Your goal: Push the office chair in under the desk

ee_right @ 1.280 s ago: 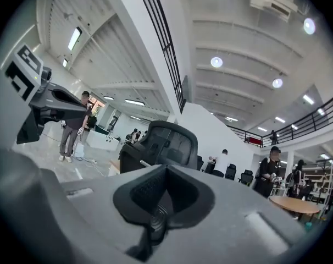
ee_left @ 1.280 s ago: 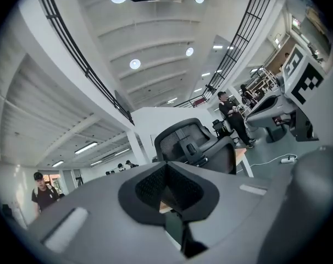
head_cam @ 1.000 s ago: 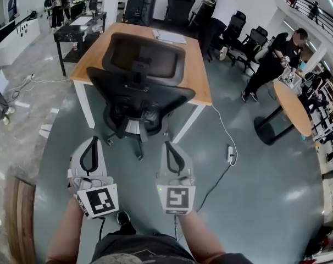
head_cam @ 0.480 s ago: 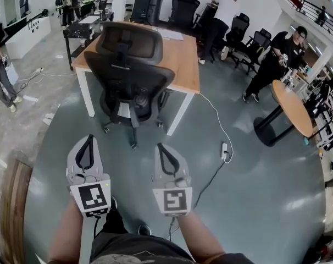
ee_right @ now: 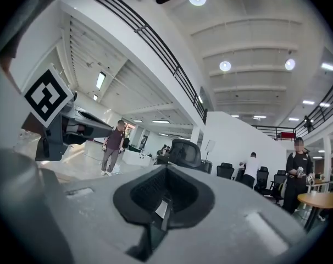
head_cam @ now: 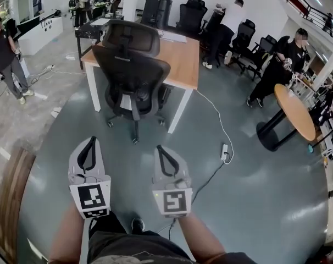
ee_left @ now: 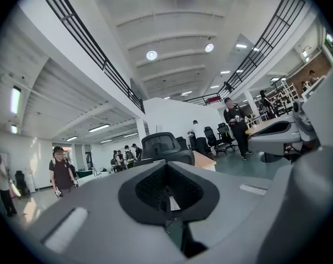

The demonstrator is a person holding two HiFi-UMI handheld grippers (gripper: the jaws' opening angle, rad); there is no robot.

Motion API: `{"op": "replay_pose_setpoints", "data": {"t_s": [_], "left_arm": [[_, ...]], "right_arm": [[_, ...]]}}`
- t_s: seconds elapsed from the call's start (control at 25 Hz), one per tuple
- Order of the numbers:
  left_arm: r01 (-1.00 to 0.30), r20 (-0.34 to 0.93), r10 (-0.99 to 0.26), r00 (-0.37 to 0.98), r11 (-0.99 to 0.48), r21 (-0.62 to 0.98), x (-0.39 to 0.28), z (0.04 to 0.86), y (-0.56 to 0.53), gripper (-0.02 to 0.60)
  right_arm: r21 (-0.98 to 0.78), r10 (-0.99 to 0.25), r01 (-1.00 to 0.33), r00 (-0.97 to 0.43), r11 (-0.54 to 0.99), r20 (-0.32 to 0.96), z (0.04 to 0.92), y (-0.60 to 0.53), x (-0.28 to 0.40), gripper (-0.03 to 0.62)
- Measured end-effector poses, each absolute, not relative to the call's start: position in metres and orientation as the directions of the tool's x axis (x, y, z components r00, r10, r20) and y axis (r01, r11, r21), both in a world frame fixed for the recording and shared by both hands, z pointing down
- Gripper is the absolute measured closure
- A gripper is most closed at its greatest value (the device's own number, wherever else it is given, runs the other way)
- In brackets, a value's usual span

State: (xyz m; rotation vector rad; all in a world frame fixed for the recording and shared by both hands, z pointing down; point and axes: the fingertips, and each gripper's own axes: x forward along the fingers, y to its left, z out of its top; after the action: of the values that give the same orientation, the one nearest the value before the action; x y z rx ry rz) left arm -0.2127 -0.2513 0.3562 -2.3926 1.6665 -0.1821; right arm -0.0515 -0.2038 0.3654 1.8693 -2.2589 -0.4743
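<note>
Now office chair (head_cam: 131, 73) farther off than before — apparently tucked under desk (head_cam: 183, 65).

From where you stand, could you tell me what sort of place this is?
Likely an open-plan office or workshop: a wooden desk with a black office chair, more chairs behind, a railed mezzanine above.

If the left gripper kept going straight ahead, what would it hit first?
Most likely the back of the office chair, which sits ahead of the left gripper; nothing else shows in between, though depth is unclear.
</note>
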Motion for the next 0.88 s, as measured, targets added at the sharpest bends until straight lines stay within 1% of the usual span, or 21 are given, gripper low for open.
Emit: {"op": "replay_pose_setpoints", "data": {"t_s": [0.16,0.4,0.88], "left_arm": [[-0.902,-0.032,-0.929,0.369,-0.349,-0.255,-0.210,0.354,-0.239,0.563],[-0.892,-0.036,-0.916,0.400,-0.380,-0.245,-0.209,0.347,-0.226,0.563],[-0.875,0.018,-0.890,0.455,-0.451,-0.177,-0.245,0.361,-0.202,0.563]], "right_arm": [[0.360,-0.975,-0.918,-0.209,0.168,-0.077,0.367,-0.194,-0.054,0.603],[0.295,-0.983,-0.944,-0.174,0.149,-0.060,0.372,-0.185,-0.048,0.603],[0.314,-0.988,-0.939,-0.153,0.140,-0.016,0.378,-0.159,-0.086,0.603]]}}
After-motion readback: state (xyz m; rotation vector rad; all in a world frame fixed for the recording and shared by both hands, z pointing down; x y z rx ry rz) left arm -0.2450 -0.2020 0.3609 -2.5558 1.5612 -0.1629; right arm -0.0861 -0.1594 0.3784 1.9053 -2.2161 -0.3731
